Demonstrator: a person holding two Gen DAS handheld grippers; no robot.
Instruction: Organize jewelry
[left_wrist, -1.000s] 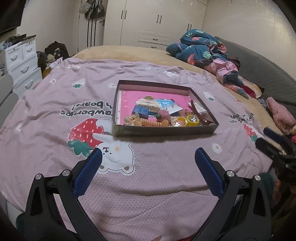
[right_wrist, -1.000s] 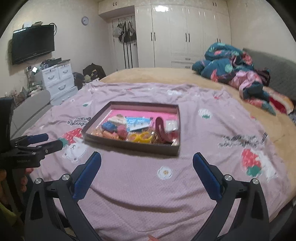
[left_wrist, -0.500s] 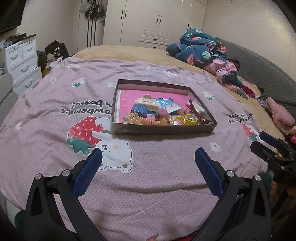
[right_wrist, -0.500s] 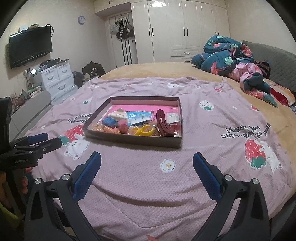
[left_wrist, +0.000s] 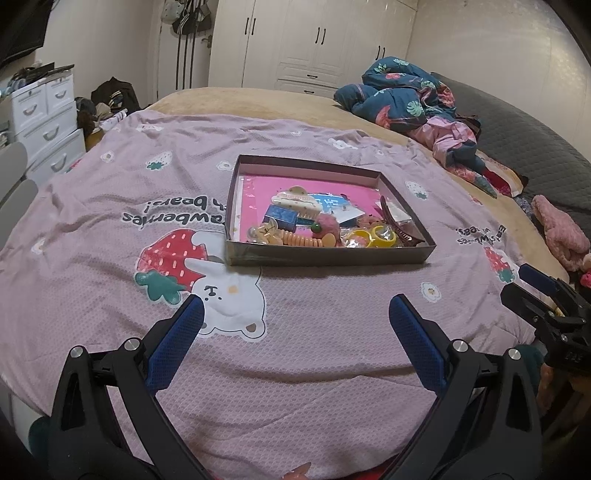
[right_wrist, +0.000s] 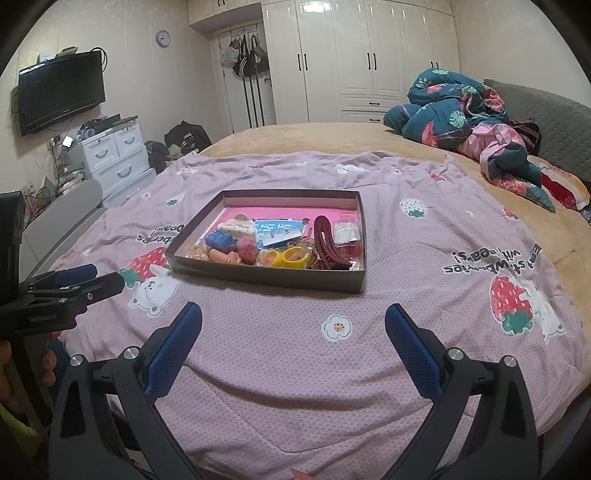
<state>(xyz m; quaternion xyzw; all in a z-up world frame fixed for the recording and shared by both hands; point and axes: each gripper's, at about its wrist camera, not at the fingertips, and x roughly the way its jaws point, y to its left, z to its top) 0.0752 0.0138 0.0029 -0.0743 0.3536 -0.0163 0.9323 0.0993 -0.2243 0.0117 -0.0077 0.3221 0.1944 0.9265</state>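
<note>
Jewelry and hair accessories lie heaped in a shallow brown box (left_wrist: 325, 254) on the pink strawberry bedspread (left_wrist: 110, 206), well ahead of both pairs of jaws. We hold the left gripper (left_wrist: 295, 317) and the right gripper (right_wrist: 293, 319) low over the spread, each with its blue pads spread wide and nothing between them.

Inside the box, a cream claw clip (left_wrist: 295, 197), a blue block (left_wrist: 280, 217), an orange coil tie (left_wrist: 299, 239), a pink pom-pom (left_wrist: 327, 226), yellow rings (left_wrist: 373, 236) and a dark red hair clip (right_wrist: 327, 240) crowd the near end, touching and overlapping, while the far pink floor is mostly bare. Nothing lies loose on the spread around it.

We judge that the scene fits two readings: pieces gathered into the box, or a jumble awaiting sorting. The pictures do not settle which.

Readable writing: the bedspread print, upside down to us, reads "Strawberries with bears!" (right_wrist: 491, 258). A blue card (right_wrist: 279, 229) in the box bears white characters too small to read.
</note>
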